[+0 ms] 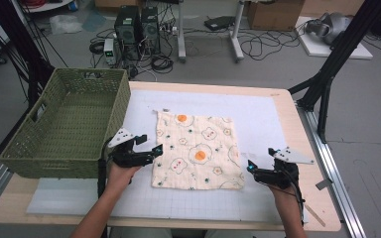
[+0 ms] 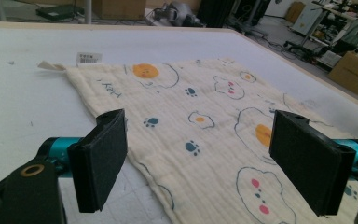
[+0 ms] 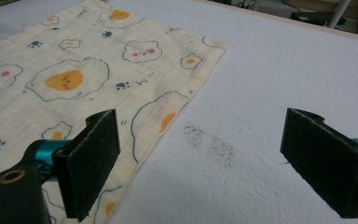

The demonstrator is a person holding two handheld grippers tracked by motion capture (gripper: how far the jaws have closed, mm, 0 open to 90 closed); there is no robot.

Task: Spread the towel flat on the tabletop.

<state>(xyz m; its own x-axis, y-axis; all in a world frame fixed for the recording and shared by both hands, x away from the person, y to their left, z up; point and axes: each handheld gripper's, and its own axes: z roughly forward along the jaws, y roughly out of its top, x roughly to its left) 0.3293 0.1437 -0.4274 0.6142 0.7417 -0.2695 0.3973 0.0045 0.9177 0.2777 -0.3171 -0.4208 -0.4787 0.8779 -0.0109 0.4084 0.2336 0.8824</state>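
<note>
The printed cloth [image 1: 197, 150] lies flat mid-table on the white mat [image 1: 258, 119]. The left gripper [image 1: 151, 148] hovers at its left edge, the right gripper [image 1: 250, 167] at its right edge, both spread wide and holding nothing. The left gripper view reveals a label [image 2: 89, 58] at the cloth's corner; the high view adds the green basket [image 1: 69, 124].

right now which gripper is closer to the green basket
Left. The left gripper sits just beside the basket, at the cloth's left edge. The right gripper is across the cloth, by its right edge.

Wooden table [image 1: 297, 134] bears white mat [image 1: 258, 119]; basket [image 1: 69, 124].
</note>
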